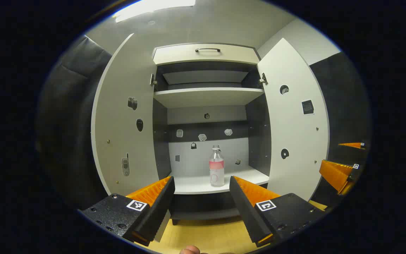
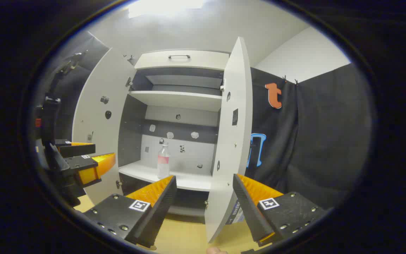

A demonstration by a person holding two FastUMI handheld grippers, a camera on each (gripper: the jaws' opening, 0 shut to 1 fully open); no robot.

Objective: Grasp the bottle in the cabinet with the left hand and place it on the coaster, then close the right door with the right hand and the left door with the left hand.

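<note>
Left gripper (image 1: 202,183) lines up, fingers spread wide and empty; the bottle (image 1: 216,171) stands upright dead ahead, farther in.

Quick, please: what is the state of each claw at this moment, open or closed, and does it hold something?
Left claw: open, holding nothing; the bottle stands ahead on the cabinet shelf.
Right claw: open, holding nothing.

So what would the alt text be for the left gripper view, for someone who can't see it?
A clear plastic bottle with a pink label stands on the lower shelf of an open white cabinet, both doors swung wide. The left gripper hangs in front of it, jaws open, apart from the bottle.
</note>
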